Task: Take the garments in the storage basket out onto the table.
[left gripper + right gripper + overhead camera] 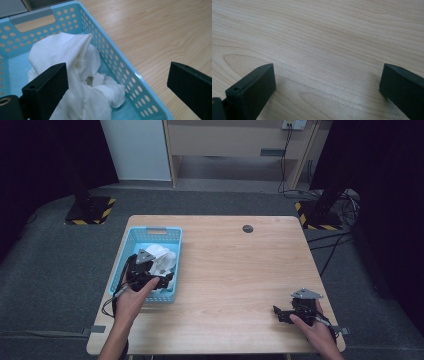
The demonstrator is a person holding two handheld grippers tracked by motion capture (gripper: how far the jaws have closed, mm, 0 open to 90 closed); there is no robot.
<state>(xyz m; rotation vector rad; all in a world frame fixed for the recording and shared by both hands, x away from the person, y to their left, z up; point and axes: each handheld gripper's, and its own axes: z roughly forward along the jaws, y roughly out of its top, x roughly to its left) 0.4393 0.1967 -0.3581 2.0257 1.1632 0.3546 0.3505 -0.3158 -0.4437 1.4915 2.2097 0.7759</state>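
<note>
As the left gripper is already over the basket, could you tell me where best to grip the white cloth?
Probably the raised peak of the white cloth, coming from above: that fold stands proud, clear of the blue basket's wall. The left gripper is open.

soft white cloth (pixel 82 75), creased and matt; perforated glossy blue plastic basket (pixel 120 67); smooth pale wood-grain table (pixel 324 37); matt black jaws.
</note>
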